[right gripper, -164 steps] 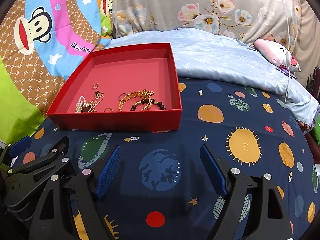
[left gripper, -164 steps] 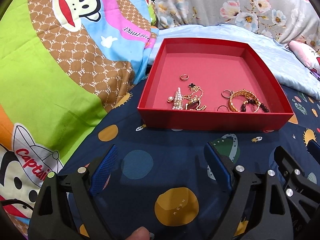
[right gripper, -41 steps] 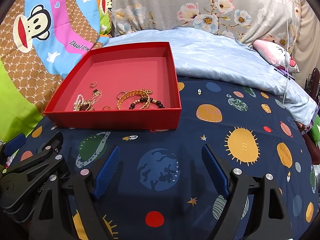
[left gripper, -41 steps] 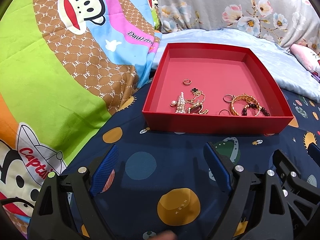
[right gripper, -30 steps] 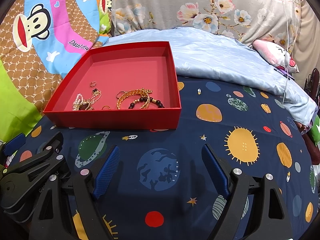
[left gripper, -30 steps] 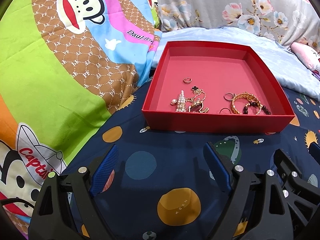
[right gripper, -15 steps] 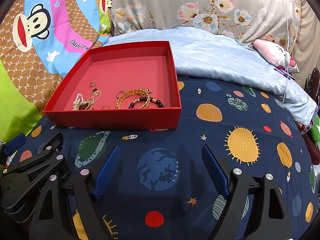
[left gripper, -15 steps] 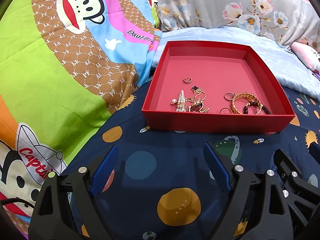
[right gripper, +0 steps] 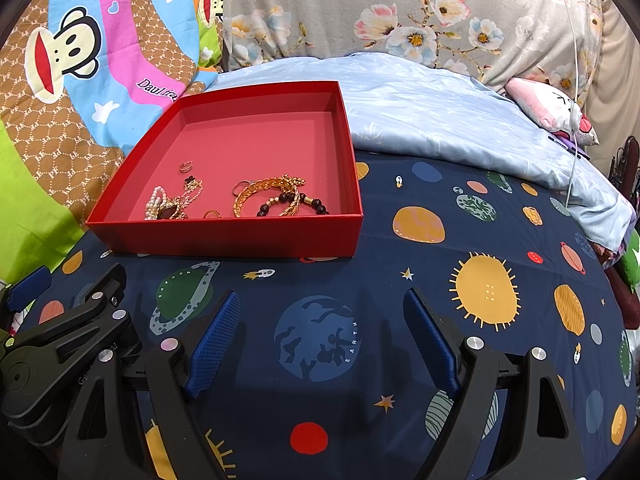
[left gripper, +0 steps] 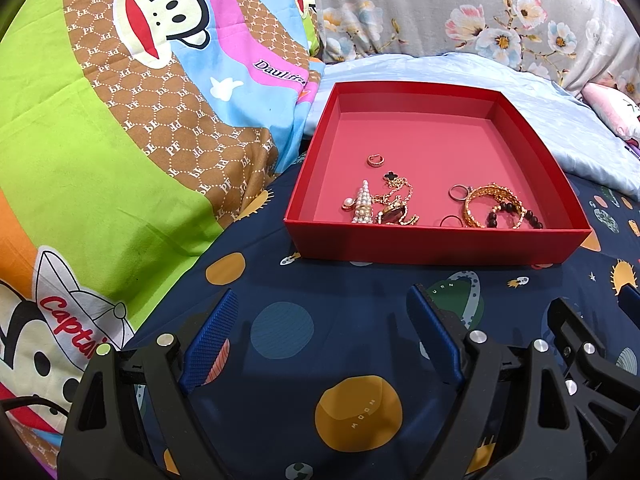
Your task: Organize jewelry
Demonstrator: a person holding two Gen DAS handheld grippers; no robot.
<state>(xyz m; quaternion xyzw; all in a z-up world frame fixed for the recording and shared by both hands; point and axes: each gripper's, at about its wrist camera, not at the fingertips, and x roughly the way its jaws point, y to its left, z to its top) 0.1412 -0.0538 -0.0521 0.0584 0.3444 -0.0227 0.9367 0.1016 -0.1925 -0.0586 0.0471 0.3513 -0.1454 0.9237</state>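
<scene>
Both tools — left tool [left gripper: 320, 344], right tool [right gripper: 320, 344] — spread, empty, short of the red box [left gripper: 436, 242] with jewelry [left gripper: 440, 204] inside — sorted or awaiting sorting, unclear.

Red box [left gripper: 436, 246], navy planet-print sheet [right gripper: 440, 304], gold bracelet [left gripper: 492, 204]

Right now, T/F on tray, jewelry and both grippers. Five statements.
1. The red tray sits on the planet-print sheet. True.
2. The left gripper is shut on a ring. False: it is open and holds nothing.
3. The jewelry lies near the tray's front wall. True: the gold bracelet and pearl piece are there.
4. The right gripper is inside the tray. False: it is open, short of the tray.
5. The dark bead bracelet lies on the sheet. False: it is in the tray.
</scene>
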